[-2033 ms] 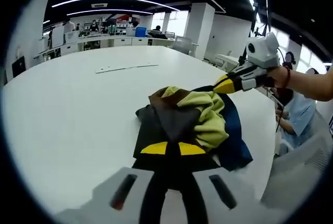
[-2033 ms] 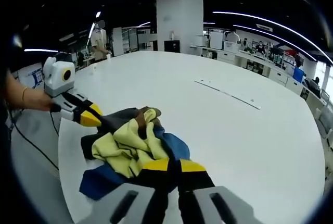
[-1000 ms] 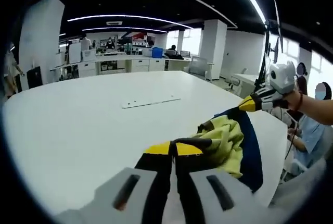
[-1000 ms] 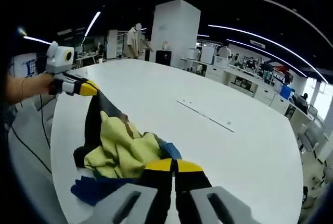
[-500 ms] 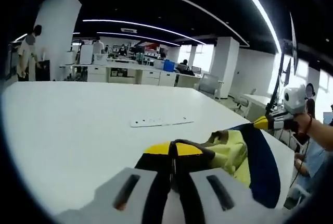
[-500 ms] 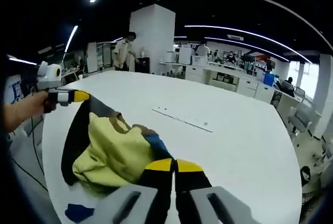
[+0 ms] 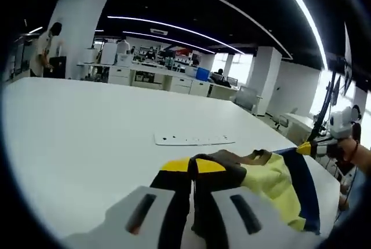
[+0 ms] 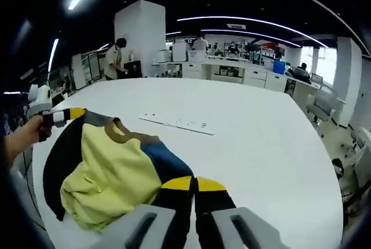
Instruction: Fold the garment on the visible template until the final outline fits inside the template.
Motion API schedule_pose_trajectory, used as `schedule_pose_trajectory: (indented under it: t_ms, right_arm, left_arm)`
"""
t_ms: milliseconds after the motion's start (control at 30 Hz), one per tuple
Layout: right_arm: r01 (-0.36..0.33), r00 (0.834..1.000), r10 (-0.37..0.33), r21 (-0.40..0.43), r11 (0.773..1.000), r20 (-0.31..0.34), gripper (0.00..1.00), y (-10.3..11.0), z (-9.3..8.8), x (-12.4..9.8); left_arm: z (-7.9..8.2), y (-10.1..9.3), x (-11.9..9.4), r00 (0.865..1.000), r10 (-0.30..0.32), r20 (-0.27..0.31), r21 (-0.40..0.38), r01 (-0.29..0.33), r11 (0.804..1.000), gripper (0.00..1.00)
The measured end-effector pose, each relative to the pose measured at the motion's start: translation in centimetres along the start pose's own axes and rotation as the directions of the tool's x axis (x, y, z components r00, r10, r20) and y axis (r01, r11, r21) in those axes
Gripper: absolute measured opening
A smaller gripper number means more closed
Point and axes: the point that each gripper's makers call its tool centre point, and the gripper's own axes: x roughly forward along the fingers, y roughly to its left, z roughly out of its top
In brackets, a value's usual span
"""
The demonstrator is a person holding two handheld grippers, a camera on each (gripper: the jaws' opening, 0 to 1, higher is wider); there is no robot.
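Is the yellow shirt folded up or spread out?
Spread out, not folded. The shirt is stretched between the left claw and the right claw, its brown collar showing.

The right gripper [image 8: 194,184] pinched one edge of a yellow, navy and black shirt [image 8: 110,171], its jaws closed on the fabric. The left gripper [image 8: 74,113] gripped the opposite corner, the shirt stretched between them above the white table [image 8: 261,139].

Open office, white pillar [image 8: 137,35]
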Motion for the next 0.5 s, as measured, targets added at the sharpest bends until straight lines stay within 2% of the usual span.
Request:
schedule_pose_trajectory:
  t_ms: [67,200,267,367,500]
  right_arm:
    - [0.008,1.0,-0.008,-0.001,1.0,-0.022,0.0,-0.4,-0.5,0.8]
    - [0.026,0.998,-0.026,0.006,1.0,-0.057,0.0,-1.1,-1.4,2.4]
    - [0.032,0.997,-0.031,0.011,0.999,-0.075,0.0,-1.2,-1.9,3.1]
    - [0.031,0.994,-0.029,0.022,0.999,-0.105,0.0,-1.0,-2.9,4.1]
    - [0.043,0.99,-0.039,0.025,0.999,-0.138,0.0,-1.3,-3.8,5.4]
  left_arm:
    - [-1.1,0.7,0.8,0.999,0.015,-0.04,-0.005,-0.015,1.0,0.0]
    - [-3.6,2.0,2.3,0.99,0.054,-0.128,0.066,-0.046,0.997,0.0]
    - [-4.3,2.4,2.9,0.987,0.063,-0.144,0.064,-0.055,0.996,0.0]
    - [-5.5,3.0,3.5,0.978,0.092,-0.186,0.114,-0.072,0.991,0.0]
    - [-6.6,3.8,4.2,0.972,0.098,-0.216,0.114,-0.075,0.991,0.0]
